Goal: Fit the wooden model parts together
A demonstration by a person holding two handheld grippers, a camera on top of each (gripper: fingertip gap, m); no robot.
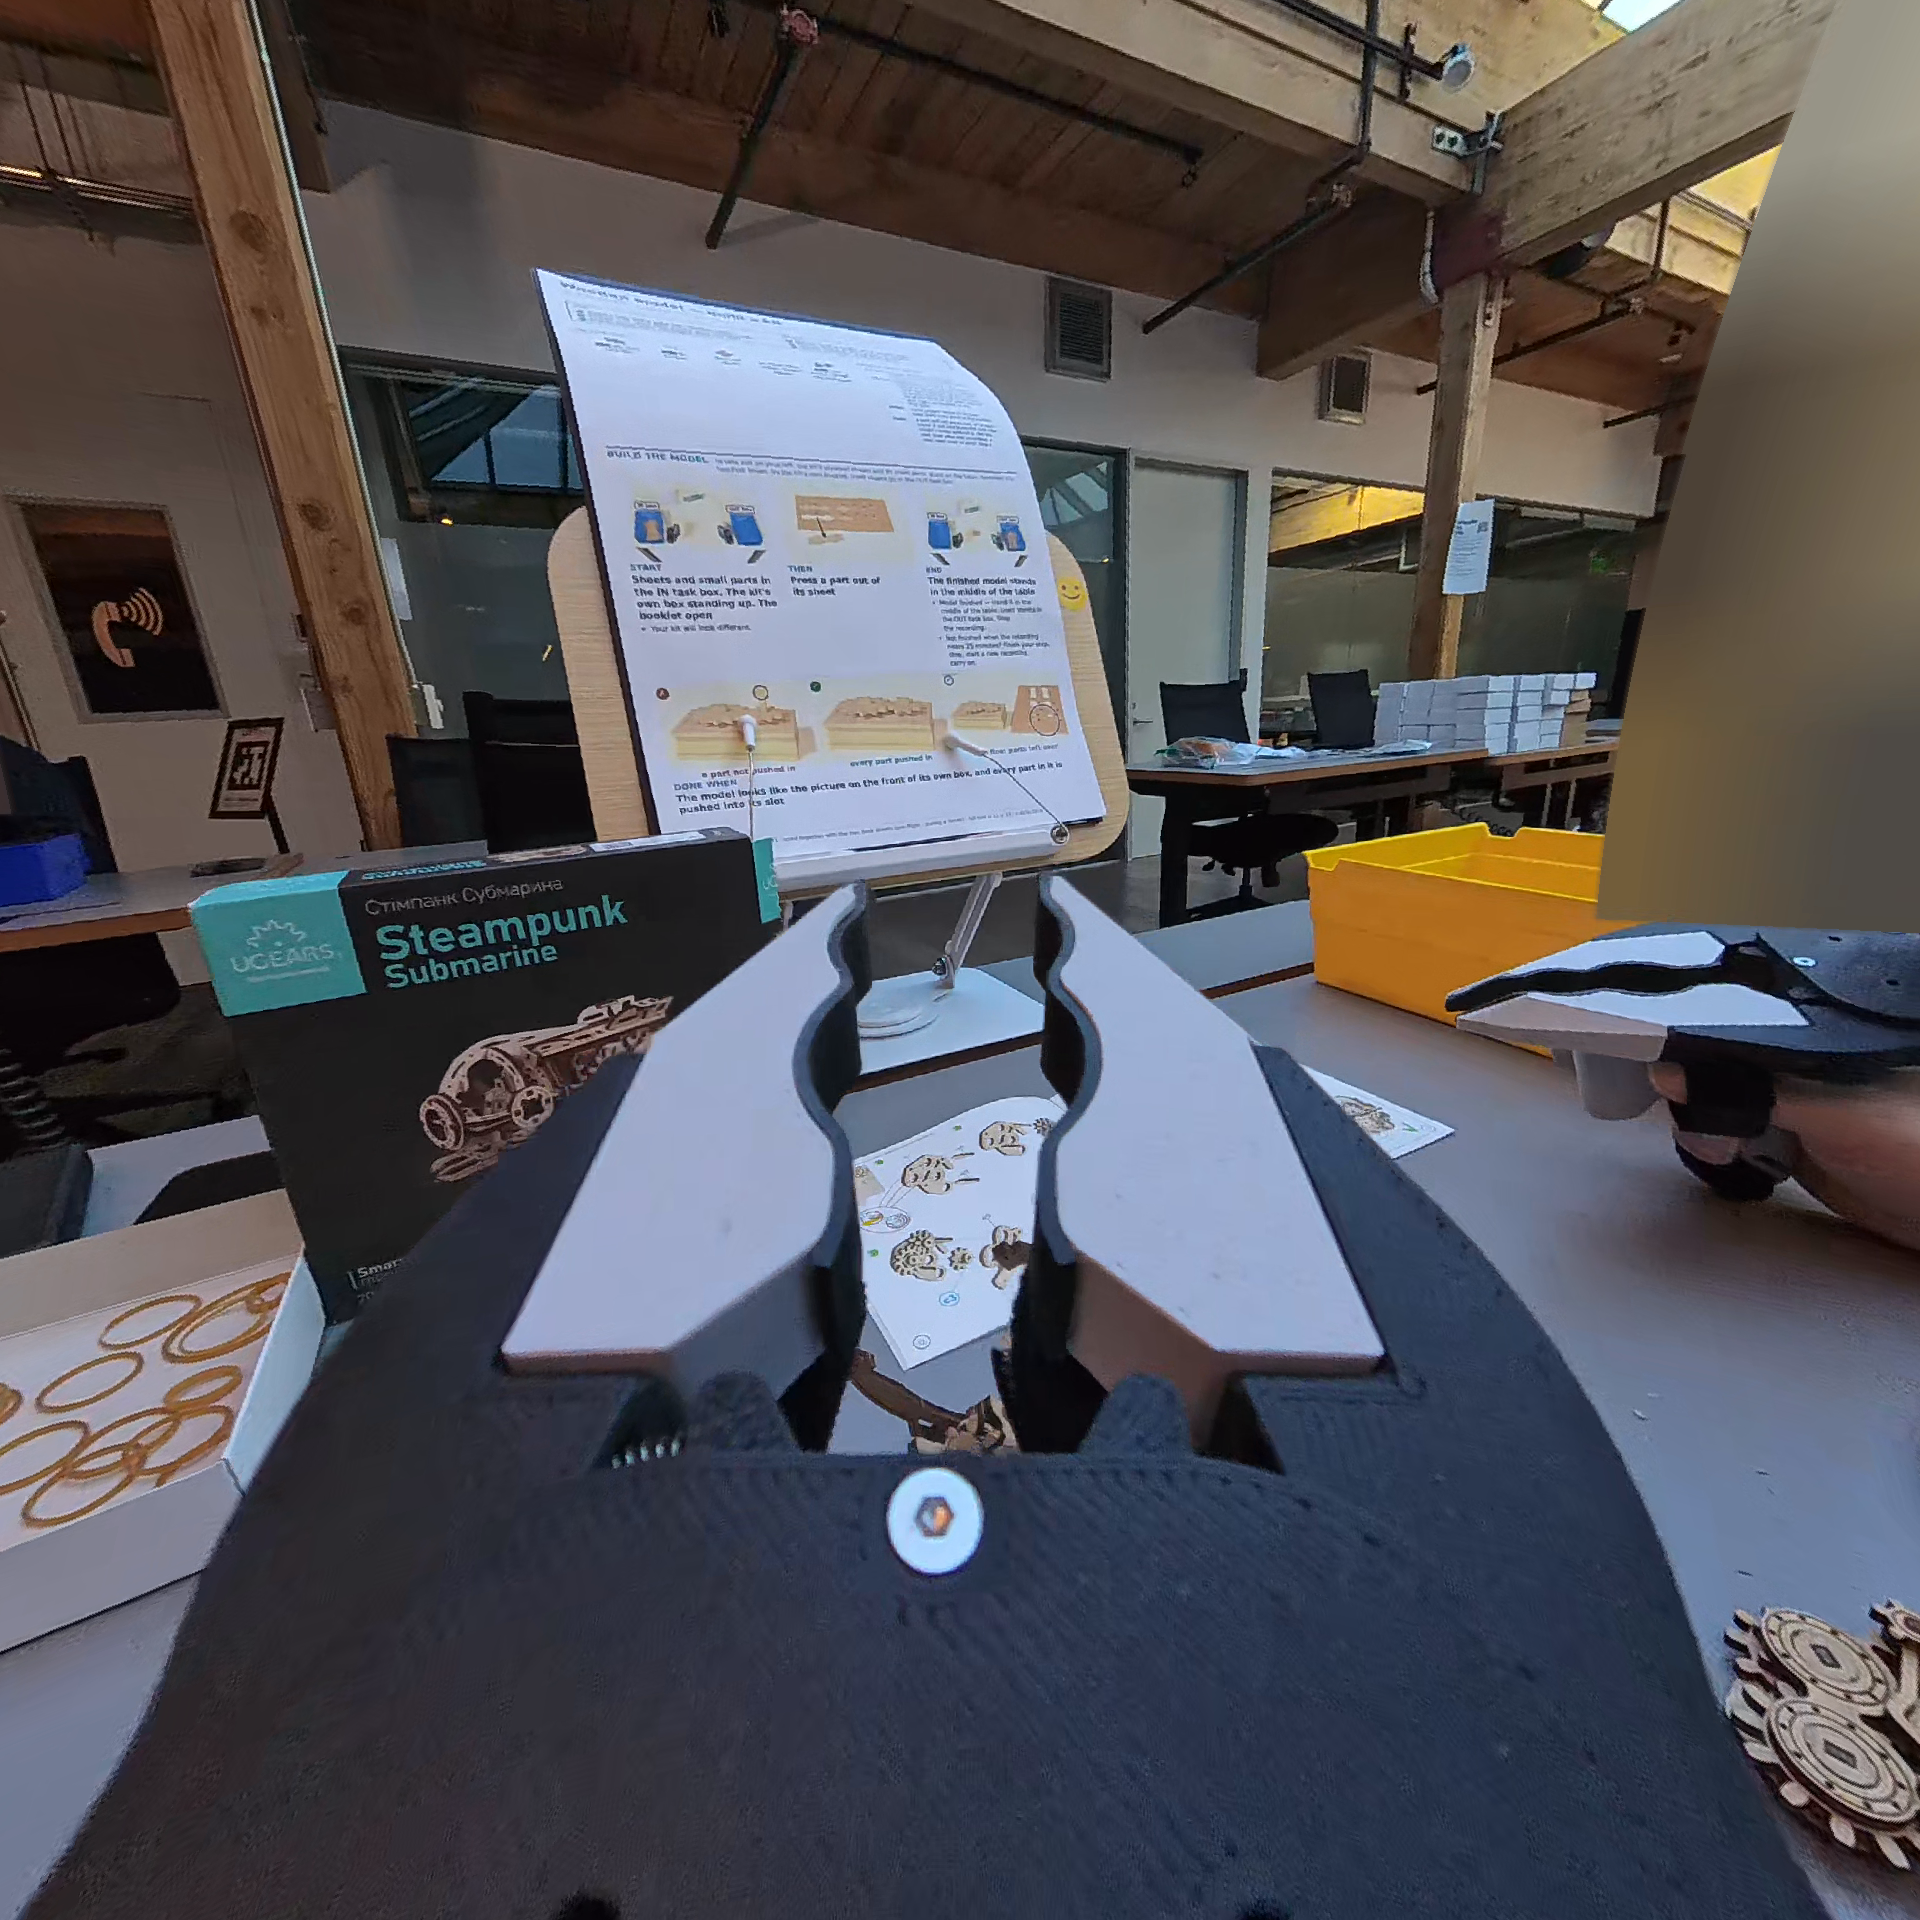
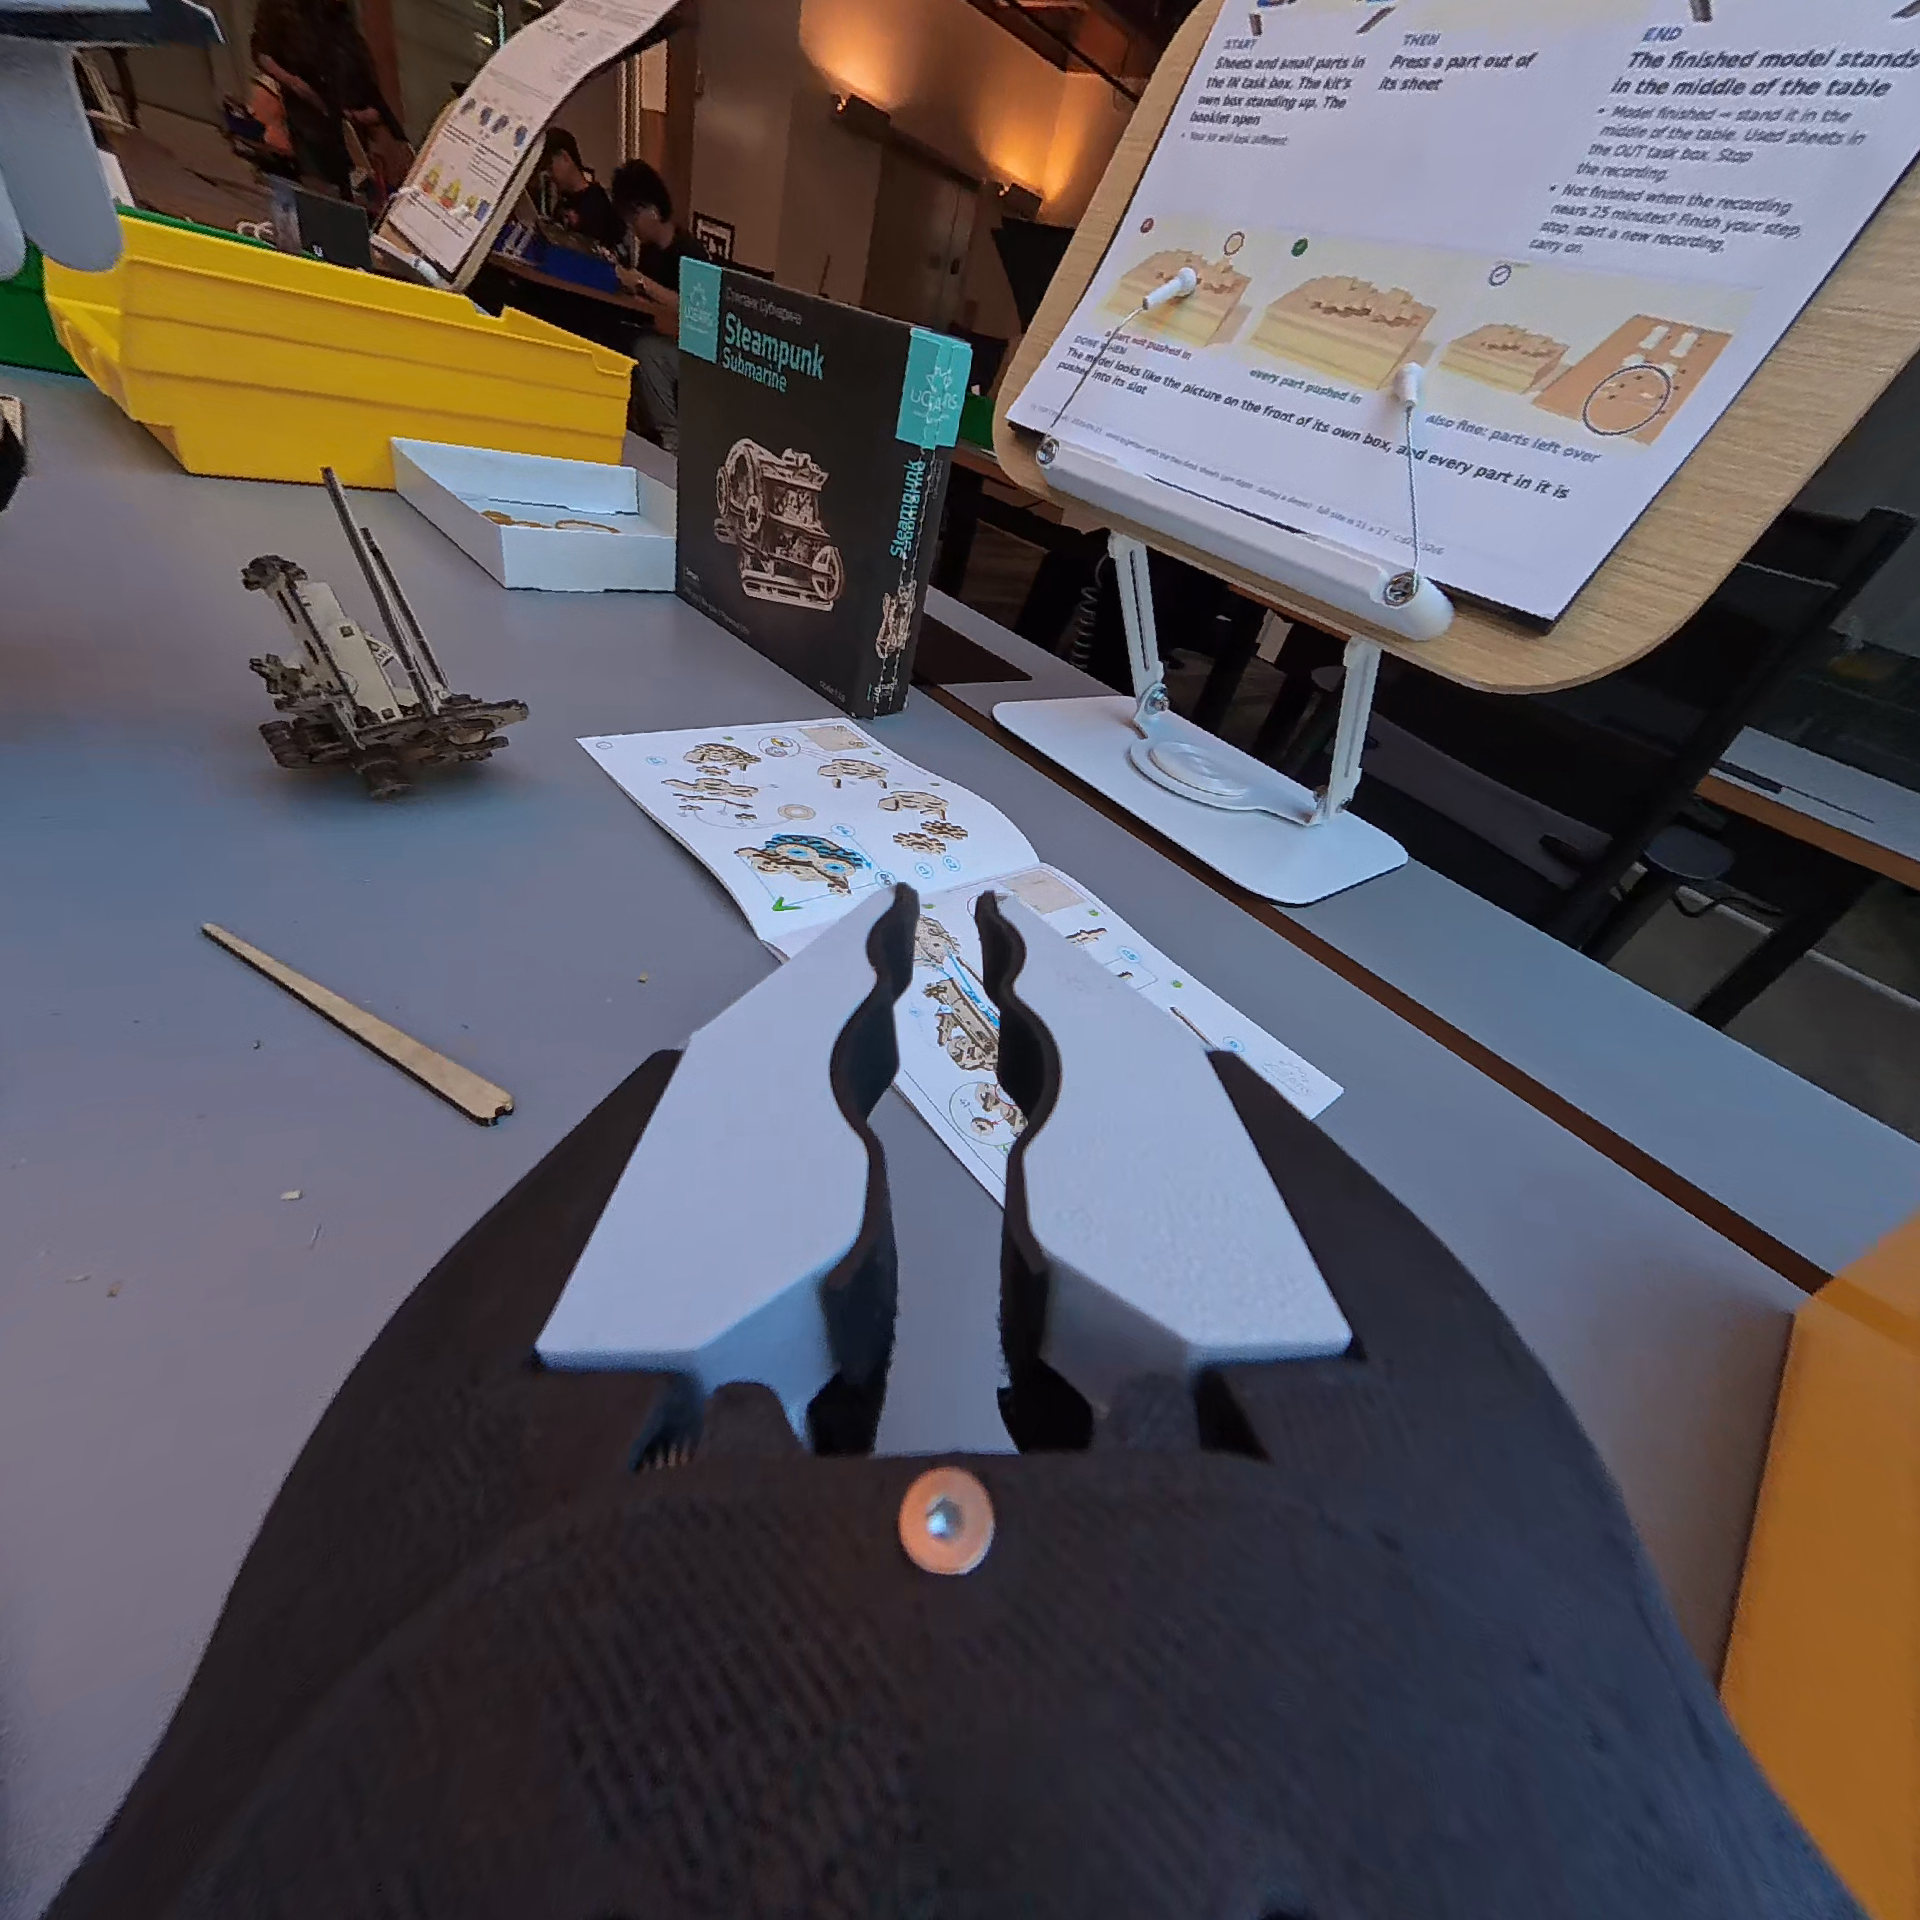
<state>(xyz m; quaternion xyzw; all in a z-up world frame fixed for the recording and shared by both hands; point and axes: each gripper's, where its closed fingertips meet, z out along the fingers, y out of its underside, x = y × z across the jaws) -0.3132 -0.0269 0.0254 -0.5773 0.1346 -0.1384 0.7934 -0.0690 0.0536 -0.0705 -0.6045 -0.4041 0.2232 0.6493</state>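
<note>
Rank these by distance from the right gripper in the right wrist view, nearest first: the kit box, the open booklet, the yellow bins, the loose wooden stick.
From the right gripper:
1. Open booklet, directly under and ahead of the gripper tips.
2. Loose wooden stick, flat on the table to the left.
3. Kit box, standing upright beyond the booklet.
4. Yellow bins, far left at the back.

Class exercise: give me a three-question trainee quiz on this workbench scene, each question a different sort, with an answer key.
1. True or false: the right gripper is holding the flat wooden stick.
2. Multiple choice: the open instruction booklet lies (A) in the yellow bin, (B) flat on the table, (C) on the white stand.
3. Fill in: the white tray holds tan ____.

Key: 1 false, its jaws are apart and empty; 2 B; 3 rings, probably rubber bands.
</note>
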